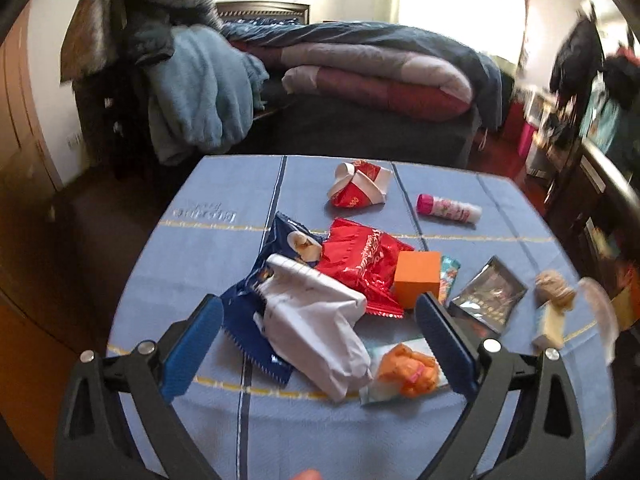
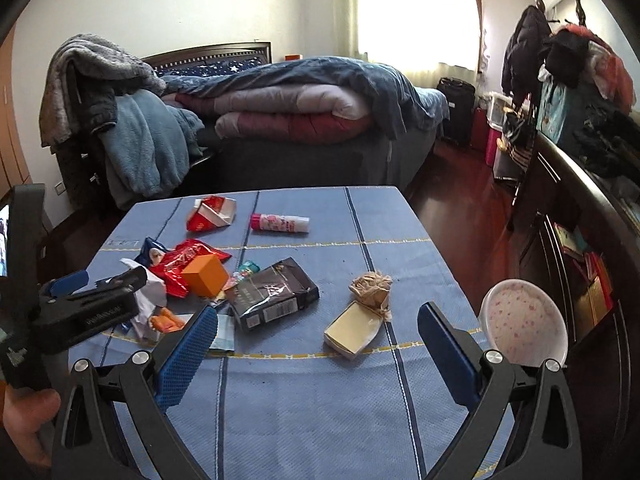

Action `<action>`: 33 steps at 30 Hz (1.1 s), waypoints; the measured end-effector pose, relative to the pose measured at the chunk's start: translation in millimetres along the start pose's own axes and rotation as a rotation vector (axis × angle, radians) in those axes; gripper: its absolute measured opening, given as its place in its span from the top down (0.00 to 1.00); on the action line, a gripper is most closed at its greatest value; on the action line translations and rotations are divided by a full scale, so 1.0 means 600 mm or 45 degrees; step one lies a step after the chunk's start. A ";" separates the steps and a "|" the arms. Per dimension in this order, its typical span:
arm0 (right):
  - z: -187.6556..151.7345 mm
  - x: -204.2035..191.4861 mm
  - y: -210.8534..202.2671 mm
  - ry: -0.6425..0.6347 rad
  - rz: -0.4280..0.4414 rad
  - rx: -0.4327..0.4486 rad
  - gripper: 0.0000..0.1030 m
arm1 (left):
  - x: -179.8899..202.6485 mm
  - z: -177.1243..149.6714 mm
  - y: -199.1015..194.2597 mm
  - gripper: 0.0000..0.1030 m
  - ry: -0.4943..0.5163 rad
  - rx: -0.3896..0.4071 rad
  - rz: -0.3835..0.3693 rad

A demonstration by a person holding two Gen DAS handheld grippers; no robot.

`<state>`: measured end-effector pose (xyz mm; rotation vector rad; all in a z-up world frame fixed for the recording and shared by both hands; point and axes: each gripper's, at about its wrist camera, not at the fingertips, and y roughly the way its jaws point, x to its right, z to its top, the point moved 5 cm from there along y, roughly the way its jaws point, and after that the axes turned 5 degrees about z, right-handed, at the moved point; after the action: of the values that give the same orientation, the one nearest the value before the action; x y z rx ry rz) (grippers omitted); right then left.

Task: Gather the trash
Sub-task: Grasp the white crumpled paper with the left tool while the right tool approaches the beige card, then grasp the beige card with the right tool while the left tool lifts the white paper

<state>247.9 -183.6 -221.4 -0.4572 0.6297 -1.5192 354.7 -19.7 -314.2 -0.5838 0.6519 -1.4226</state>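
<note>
Trash lies on a blue tablecloth (image 1: pixel 208 248). In the left wrist view my left gripper (image 1: pixel 320 324) is open above a crumpled white paper bag (image 1: pixel 320 328), beside a dark blue snack wrapper (image 1: pixel 256 320), a red wrapper (image 1: pixel 360 264), an orange box (image 1: pixel 416 280) and an orange packet (image 1: pixel 408 368). In the right wrist view my right gripper (image 2: pixel 318 332) is open and empty near the table's front, with a cream box with crumpled brown paper (image 2: pixel 360 320) between its fingers and a black packet (image 2: pixel 276 296) just left. The left gripper's body (image 2: pixel 88 304) shows at the left.
A red-and-white folded carton (image 2: pixel 212 214) and a pink-capped tube (image 2: pixel 280 223) lie farther back. A white bowl (image 2: pixel 524 328) sits at the table's right edge. A bed with piled quilts (image 2: pixel 296 112) stands behind; a dark cabinet (image 2: pixel 580 216) runs along the right.
</note>
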 end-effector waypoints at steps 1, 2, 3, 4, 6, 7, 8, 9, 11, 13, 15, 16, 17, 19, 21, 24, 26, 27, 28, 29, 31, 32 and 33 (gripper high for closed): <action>-0.001 0.004 0.002 0.008 -0.003 -0.003 0.03 | 0.008 -0.001 0.006 0.07 0.027 -0.004 0.011; 0.000 0.007 0.005 0.011 -0.007 -0.005 0.03 | 0.015 -0.003 0.016 0.08 0.049 -0.022 0.017; -0.001 0.011 0.006 0.014 -0.011 -0.006 0.03 | 0.018 -0.006 0.027 0.10 0.057 -0.046 0.018; -0.002 0.015 0.007 0.017 -0.020 -0.007 0.03 | 0.019 -0.009 0.035 0.20 0.058 -0.065 0.012; -0.002 0.021 0.011 0.023 -0.029 -0.013 0.03 | 0.019 -0.018 0.058 0.28 0.041 -0.133 -0.008; -0.003 0.024 0.013 0.027 -0.030 -0.018 0.03 | 0.018 -0.021 0.064 0.28 0.030 -0.149 -0.007; -0.004 0.029 0.016 0.035 -0.033 -0.022 0.03 | 0.016 -0.023 0.070 0.29 0.020 -0.162 -0.009; -0.004 0.034 0.019 0.042 -0.038 -0.027 0.03 | 0.012 -0.025 0.074 0.29 0.013 -0.167 -0.007; -0.007 0.041 0.027 0.055 -0.043 -0.042 0.03 | 0.007 -0.028 0.080 0.41 0.006 -0.177 0.001; -0.008 0.050 0.040 0.076 -0.045 -0.061 0.03 | 0.004 -0.029 0.083 0.49 -0.011 -0.185 -0.018; -0.009 0.056 0.050 0.095 -0.048 -0.080 0.03 | 0.000 -0.028 0.080 0.57 -0.038 -0.183 -0.041; -0.010 0.060 0.056 0.107 -0.043 -0.088 0.03 | -0.002 -0.028 0.077 0.63 -0.045 -0.178 -0.040; -0.012 0.064 0.063 0.120 -0.032 -0.100 0.03 | -0.005 -0.026 0.071 0.74 -0.056 -0.165 -0.047; -0.015 0.070 0.073 0.140 -0.019 -0.118 0.03 | -0.010 -0.025 0.061 0.76 -0.081 -0.143 -0.075; -0.019 0.078 0.086 0.158 -0.034 -0.138 0.03 | -0.015 -0.024 0.055 0.76 -0.096 -0.131 -0.096; -0.027 0.087 0.114 0.177 -0.041 -0.193 0.03 | -0.021 -0.025 0.044 0.76 -0.120 -0.108 -0.124; -0.033 0.092 0.131 0.178 -0.060 -0.230 0.03 | -0.026 -0.024 0.034 0.76 -0.140 -0.094 -0.132; -0.036 0.094 0.138 0.185 -0.061 -0.243 0.03 | -0.029 -0.023 0.027 0.76 -0.150 -0.082 -0.140; -0.038 0.096 0.146 0.195 -0.060 -0.255 0.03 | -0.031 -0.021 0.021 0.76 -0.155 -0.072 -0.149; -0.043 0.097 0.154 0.205 -0.057 -0.277 0.03 | -0.032 -0.019 0.014 0.76 -0.157 -0.064 -0.158; -0.050 0.092 0.167 0.219 -0.043 -0.316 0.03 | -0.032 -0.016 0.001 0.76 -0.161 -0.042 -0.168; -0.054 0.088 0.174 0.229 -0.033 -0.334 0.03 | -0.032 -0.013 -0.006 0.76 -0.157 -0.029 -0.173; -0.056 0.084 0.179 0.232 -0.030 -0.345 0.03 | -0.032 -0.011 -0.012 0.76 -0.153 -0.016 -0.177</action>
<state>306.5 -228.3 -320.4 -0.5359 0.9830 -1.5146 344.3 -1.1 -312.5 -0.7303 0.5334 -1.5012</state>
